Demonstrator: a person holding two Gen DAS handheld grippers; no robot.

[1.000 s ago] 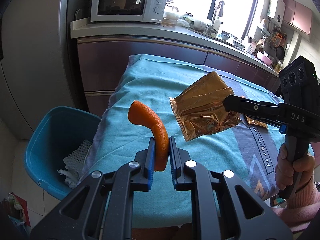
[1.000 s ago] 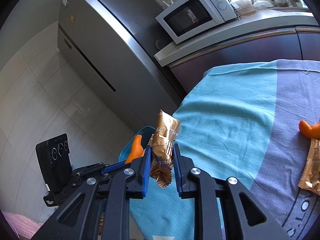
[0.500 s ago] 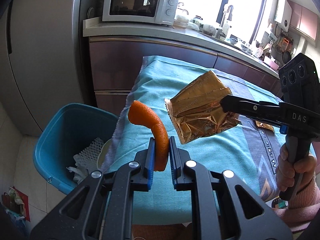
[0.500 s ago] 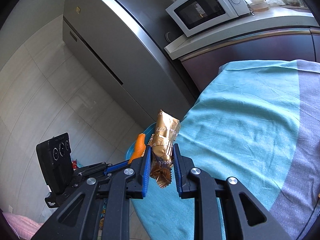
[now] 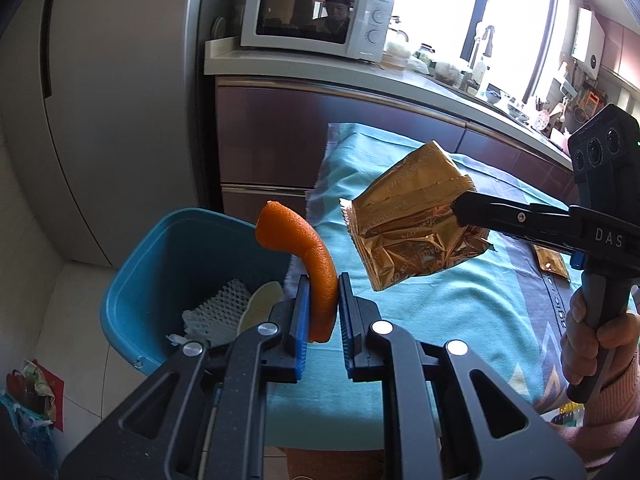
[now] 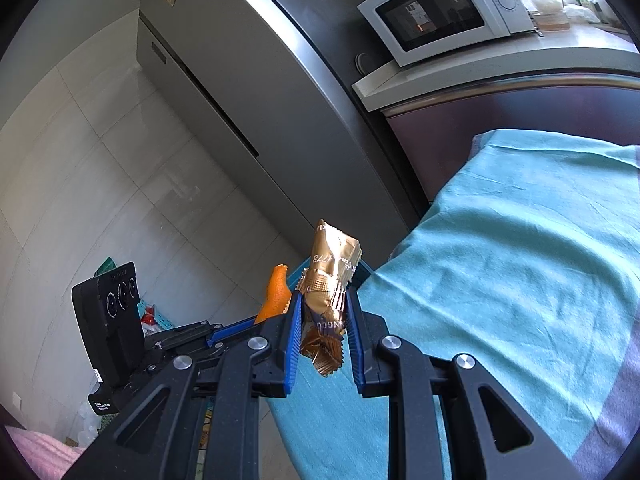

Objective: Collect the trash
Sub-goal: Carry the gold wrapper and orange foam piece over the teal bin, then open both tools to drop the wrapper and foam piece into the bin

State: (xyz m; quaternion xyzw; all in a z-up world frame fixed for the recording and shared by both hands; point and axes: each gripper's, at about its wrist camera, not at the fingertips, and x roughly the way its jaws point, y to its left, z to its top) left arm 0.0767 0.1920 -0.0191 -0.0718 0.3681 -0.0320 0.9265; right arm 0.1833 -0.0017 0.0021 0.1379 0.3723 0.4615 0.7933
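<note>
Item: orange peel, pinched low in the left gripper, held at the near right rim of the blue bin.
Item: gold wrapper, clamped in the right gripper, over the teal tablecloth.
Risk: released here, the wrapper likely lands on the cloth; the peel may clip the rim.

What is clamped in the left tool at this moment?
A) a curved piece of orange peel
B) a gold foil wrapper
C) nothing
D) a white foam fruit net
A: in the left wrist view the left tool is shut on the orange peel, while the gold wrapper sits in the right tool and the foam net lies in the blue bin.
</note>
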